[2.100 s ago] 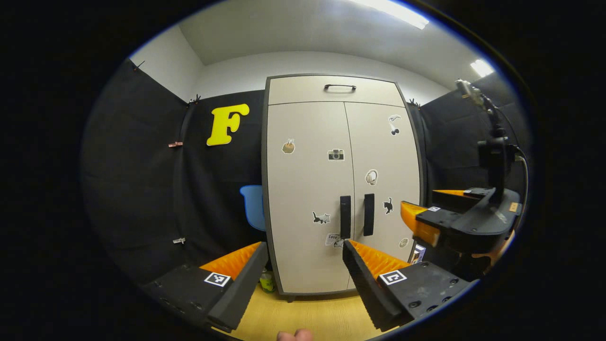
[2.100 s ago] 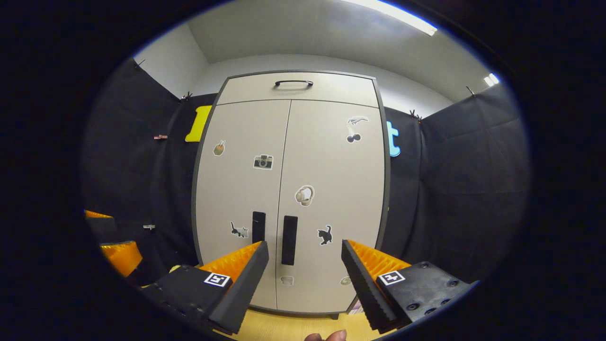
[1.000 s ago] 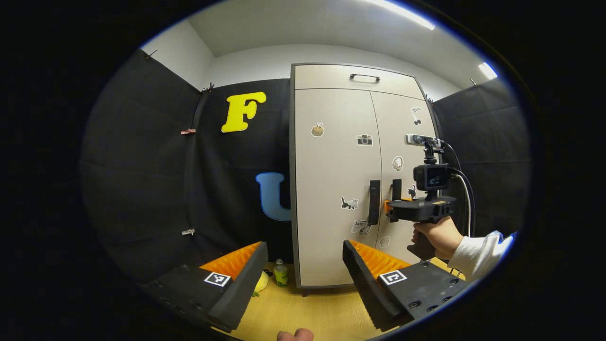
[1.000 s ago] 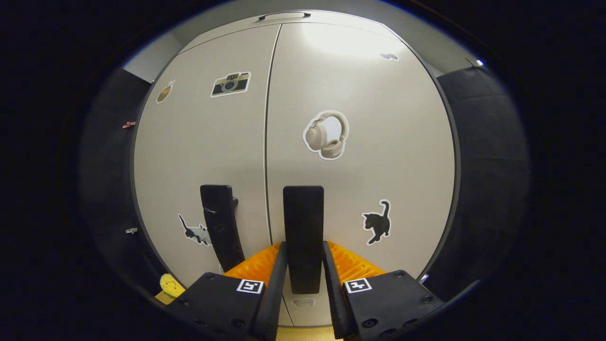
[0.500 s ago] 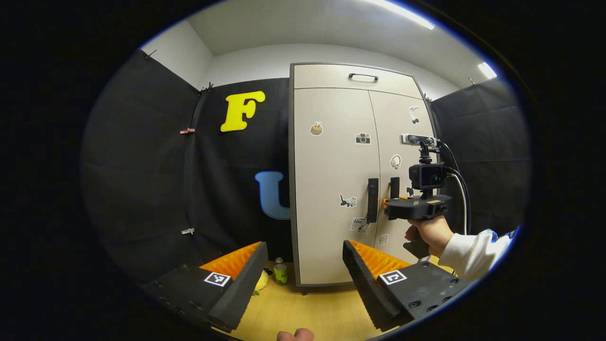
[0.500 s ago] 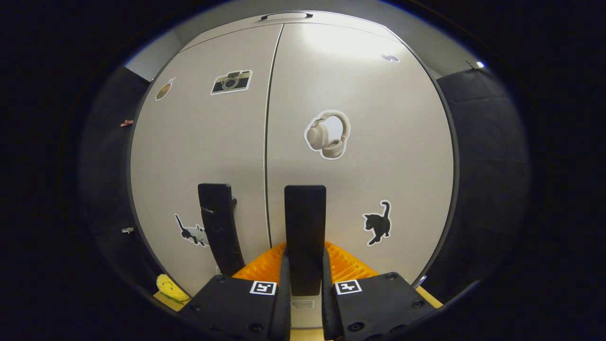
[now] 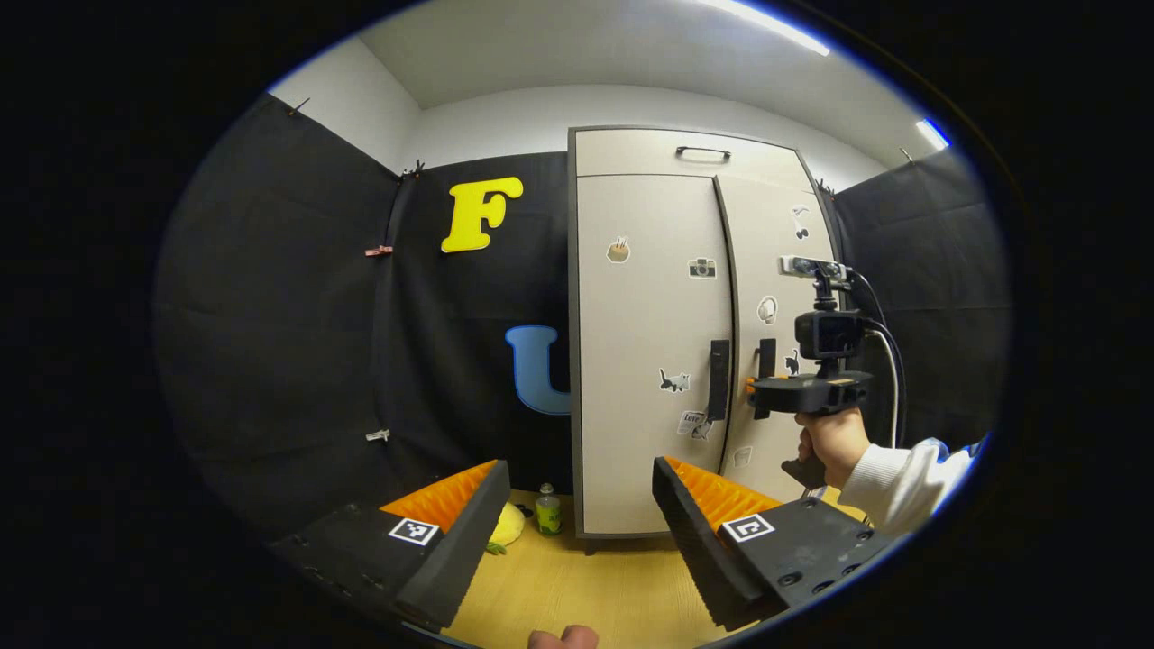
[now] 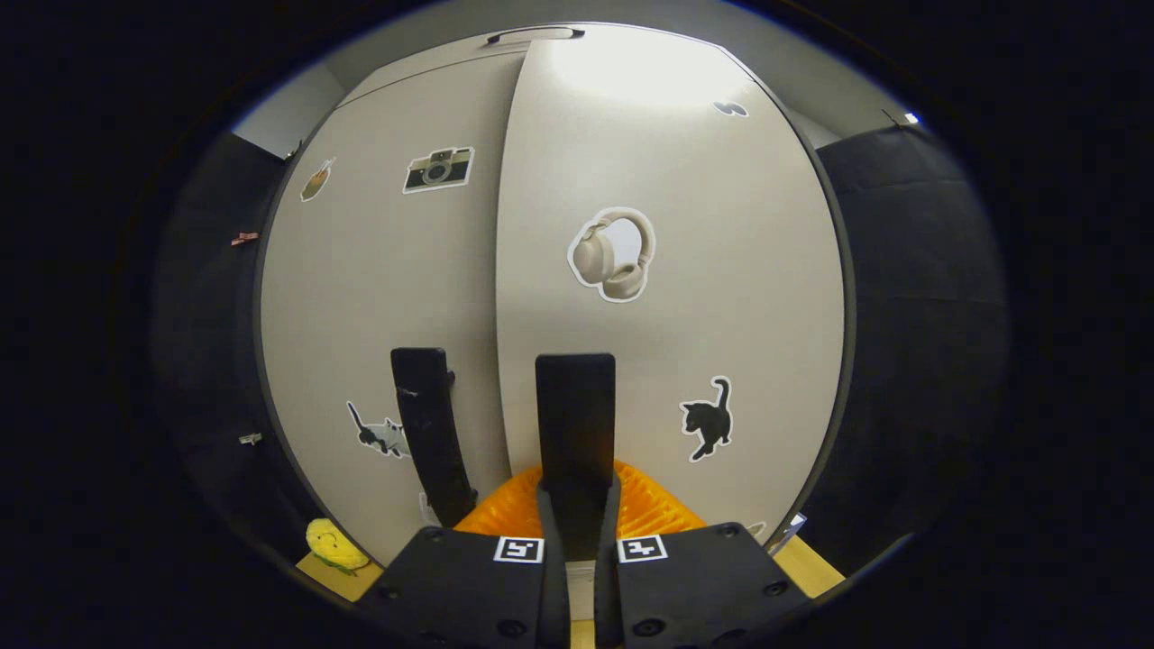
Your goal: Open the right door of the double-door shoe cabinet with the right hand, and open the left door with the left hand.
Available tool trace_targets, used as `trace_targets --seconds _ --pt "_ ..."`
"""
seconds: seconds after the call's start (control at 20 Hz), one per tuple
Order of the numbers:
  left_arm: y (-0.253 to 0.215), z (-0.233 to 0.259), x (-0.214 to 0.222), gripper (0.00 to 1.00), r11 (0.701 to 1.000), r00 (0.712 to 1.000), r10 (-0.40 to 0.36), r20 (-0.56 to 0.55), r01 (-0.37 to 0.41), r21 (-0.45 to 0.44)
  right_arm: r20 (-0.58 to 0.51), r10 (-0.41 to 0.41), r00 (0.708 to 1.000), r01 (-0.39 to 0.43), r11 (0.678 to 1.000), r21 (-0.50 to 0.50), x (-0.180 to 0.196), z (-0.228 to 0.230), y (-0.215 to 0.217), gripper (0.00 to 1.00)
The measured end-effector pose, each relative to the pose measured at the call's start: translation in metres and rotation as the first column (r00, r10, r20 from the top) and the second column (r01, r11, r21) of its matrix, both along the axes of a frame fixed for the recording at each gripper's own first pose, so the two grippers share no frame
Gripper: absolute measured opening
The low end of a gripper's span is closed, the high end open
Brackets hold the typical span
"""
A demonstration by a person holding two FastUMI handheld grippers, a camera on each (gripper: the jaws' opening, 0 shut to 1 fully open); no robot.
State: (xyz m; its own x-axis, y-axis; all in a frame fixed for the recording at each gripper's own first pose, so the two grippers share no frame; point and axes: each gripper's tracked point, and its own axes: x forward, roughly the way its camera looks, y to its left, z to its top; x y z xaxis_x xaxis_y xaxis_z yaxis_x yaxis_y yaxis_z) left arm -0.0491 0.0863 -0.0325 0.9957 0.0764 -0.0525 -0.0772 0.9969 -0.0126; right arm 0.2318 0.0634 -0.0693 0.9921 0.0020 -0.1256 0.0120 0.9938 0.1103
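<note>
The tall, smooth, pale shoe cabinet (image 7: 663,333) stands on the wood floor against the booth's back wall, its right door (image 8: 667,270) just ajar at the centre seam and its left door (image 7: 645,342) flush shut. The right gripper (image 8: 577,518) is clamped on the right door's flat, dark, upright handle (image 8: 575,424). The left gripper (image 7: 577,505) hangs spread apart, well back from the left handle (image 7: 718,379), ahead to its right.

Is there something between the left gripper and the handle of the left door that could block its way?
Nothing visible blocks it. The left gripper is open, back from the cabinet, with bare floor ahead. The left door handle is uncovered. The right gripper, shut on the right door handle, is beside it, close enough to watch.
</note>
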Motion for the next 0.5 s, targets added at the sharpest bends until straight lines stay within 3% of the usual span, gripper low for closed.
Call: trace_targets --seconds 0.5 --pt "-0.026 0.011 -0.017 0.98 1.000 1.000 0.007 0.019 -0.008 0.011 -0.001 0.043 0.999 -0.043 0.998 0.042 -0.035 0.009 -0.027 0.14"
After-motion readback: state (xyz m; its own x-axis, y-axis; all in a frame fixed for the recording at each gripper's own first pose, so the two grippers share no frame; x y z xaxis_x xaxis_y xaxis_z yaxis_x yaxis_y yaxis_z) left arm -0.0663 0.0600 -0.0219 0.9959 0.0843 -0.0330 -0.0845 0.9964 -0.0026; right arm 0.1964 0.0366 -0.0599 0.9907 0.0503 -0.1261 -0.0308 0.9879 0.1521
